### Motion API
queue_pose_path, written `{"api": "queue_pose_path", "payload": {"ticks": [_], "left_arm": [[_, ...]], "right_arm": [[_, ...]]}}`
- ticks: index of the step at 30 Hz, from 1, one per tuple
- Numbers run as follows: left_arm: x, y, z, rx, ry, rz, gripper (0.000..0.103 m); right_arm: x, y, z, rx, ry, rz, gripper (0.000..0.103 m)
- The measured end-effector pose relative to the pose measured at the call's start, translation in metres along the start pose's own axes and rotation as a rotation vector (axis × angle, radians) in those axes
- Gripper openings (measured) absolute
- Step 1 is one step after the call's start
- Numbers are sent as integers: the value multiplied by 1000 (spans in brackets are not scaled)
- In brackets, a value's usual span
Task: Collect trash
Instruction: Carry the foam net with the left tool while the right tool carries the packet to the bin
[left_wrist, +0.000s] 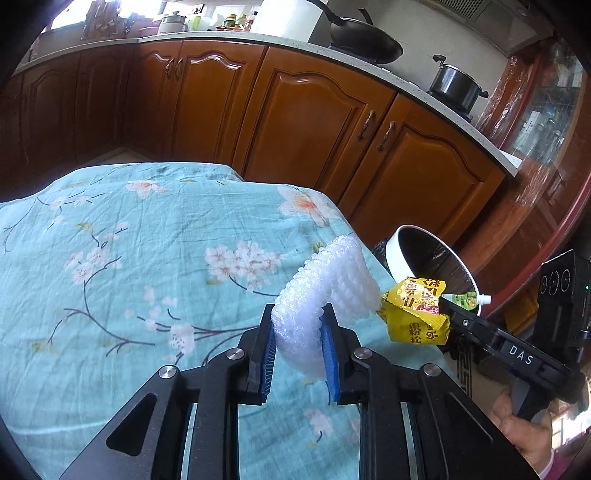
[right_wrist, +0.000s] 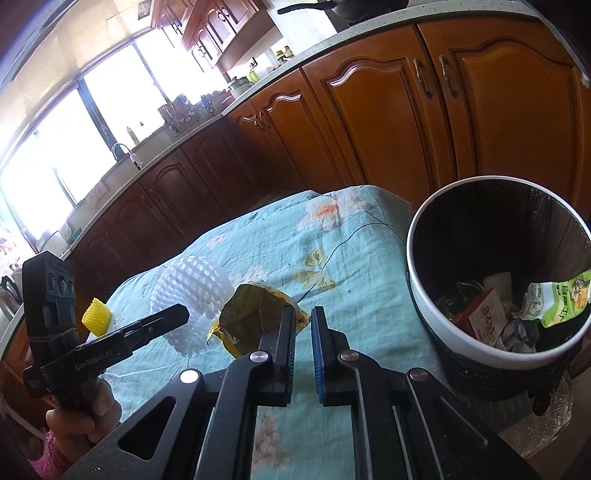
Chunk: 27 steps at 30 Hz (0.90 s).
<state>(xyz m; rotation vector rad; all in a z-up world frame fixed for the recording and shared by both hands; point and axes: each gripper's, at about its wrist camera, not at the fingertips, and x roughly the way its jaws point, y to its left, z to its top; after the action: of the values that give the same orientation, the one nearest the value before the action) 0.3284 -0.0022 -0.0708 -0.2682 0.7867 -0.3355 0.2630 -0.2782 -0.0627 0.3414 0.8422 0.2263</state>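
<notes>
Left tongs (left_wrist: 297, 345) clamped on white foam fruit net (left_wrist: 325, 291), light and squashy, right tongs (right_wrist: 303, 350) pinching crinkly yellow wrapper (right_wrist: 255, 317) by its edge, both above surface (left_wrist: 129, 258) left of bin (right_wrist: 436, 321).

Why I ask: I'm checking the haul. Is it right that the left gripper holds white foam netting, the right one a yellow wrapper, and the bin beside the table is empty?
Not quite: the bin already holds trash, as the right wrist view shows. Left gripper holds the white foam netting, right gripper the yellow wrapper.
</notes>
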Motion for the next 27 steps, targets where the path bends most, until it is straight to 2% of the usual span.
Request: {"api": "queue_pose_path", "payload": {"ticks": [12,27], "left_arm": [[-32,-47,-25,70,-22,-5,21],[-36,-83,-27,133,-14,-9,21]], "right_arm": [[-42,-12,-18,20,-47,-19,8],[-74,-31,-19,37,-101,-37,8]]}}
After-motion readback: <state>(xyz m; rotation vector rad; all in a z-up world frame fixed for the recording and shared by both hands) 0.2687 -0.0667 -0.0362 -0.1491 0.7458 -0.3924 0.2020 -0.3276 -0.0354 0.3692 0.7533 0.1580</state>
